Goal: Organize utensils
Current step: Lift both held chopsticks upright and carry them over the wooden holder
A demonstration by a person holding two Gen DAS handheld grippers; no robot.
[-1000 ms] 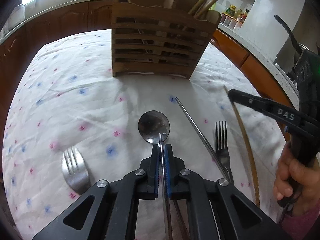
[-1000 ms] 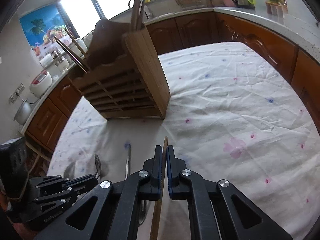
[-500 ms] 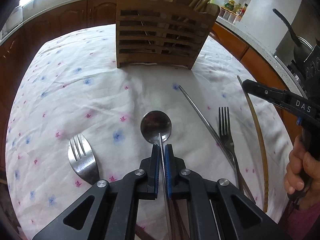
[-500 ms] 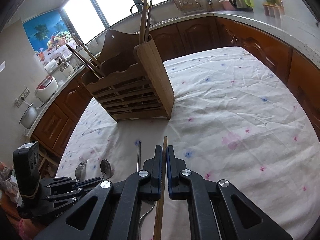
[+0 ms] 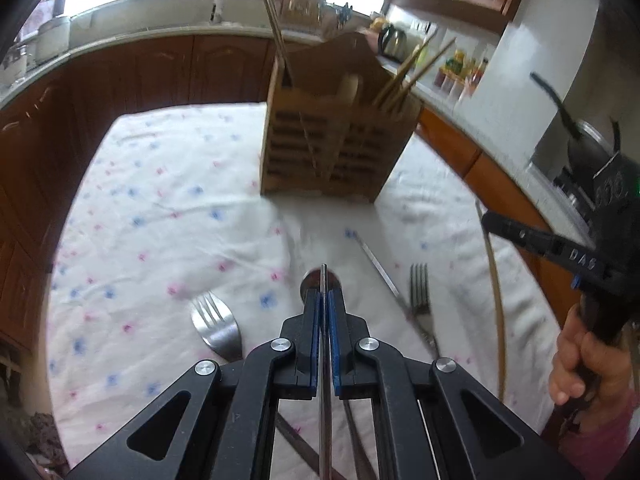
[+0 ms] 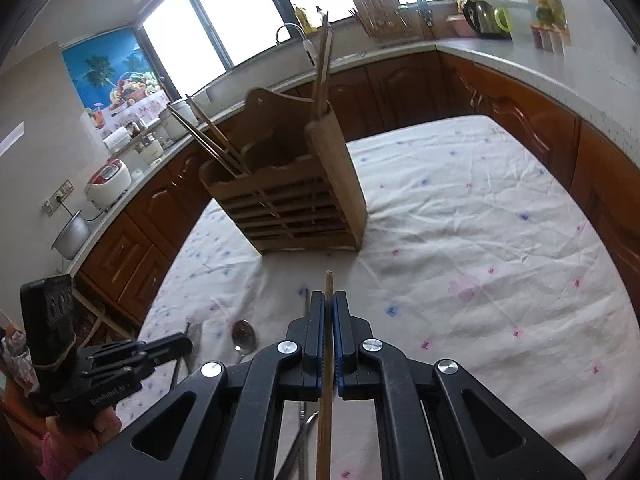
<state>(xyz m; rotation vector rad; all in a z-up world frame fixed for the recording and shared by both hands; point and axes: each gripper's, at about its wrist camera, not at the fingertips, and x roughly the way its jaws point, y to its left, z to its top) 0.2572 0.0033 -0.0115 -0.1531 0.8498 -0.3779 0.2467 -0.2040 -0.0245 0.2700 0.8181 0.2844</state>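
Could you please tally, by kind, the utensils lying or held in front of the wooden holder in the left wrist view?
Forks: 2
Spoon: 1
Metal chopstick: 1
Wooden chopstick: 1
Total: 5
Dark shapes beneath the jaws: unclear, uncounted.

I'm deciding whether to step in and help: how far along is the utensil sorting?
Partly done. Chopsticks already stand in the wooden holder. In hand: the left gripper is shut on a spoon, the right gripper shut on a wooden chopstick. Left on the tablecloth: two forks and a metal chopstick.
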